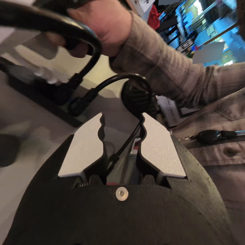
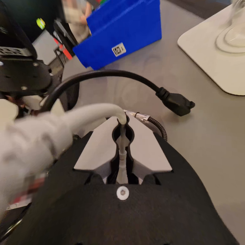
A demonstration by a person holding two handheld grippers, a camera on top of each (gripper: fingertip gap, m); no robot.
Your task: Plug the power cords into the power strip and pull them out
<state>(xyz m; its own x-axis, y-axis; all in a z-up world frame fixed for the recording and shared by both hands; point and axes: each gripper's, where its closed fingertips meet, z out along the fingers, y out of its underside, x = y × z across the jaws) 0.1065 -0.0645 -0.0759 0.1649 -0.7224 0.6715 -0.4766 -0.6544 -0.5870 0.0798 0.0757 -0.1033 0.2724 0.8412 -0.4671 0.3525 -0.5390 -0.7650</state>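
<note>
**White cord clamped on the right, left fingers spread**

The right gripper [image 2: 123, 122] has its fingers closed around a white cord [image 2: 92, 112], which runs down the groove between them and bends away to the left into a blurred white mass, possibly the cord's plug or adapter. Just beyond the fingertips, a braided cable [image 2: 157, 126] with a small white tag curls off to the right on the grey surface [image 2: 198, 152]. Farther out from the fingers, a thick black cord [image 2: 106, 74] arches over the surface and ends in a black plug [image 2: 175, 102] lying flat, apart from anything else. A blue bin [image 2: 124, 34] stands behind that arch, and a white stand base [image 2: 214, 50] sits to the right of the bin.

The left gripper [image 1: 122, 116] has its fingers released, with a clear gap between them. A thin black cable [image 1: 127, 140] passes through the gap, touching the right-hand finger. Beyond the fingers, a black power strip [image 1: 43, 95] lies on the surface with black plugs [image 1: 80, 104] seated in it, their cords looping upward. Above the strip, a person's hand [image 1: 106, 26] in a beige sleeve holds the other gripper; the view there is badly smeared.
</note>
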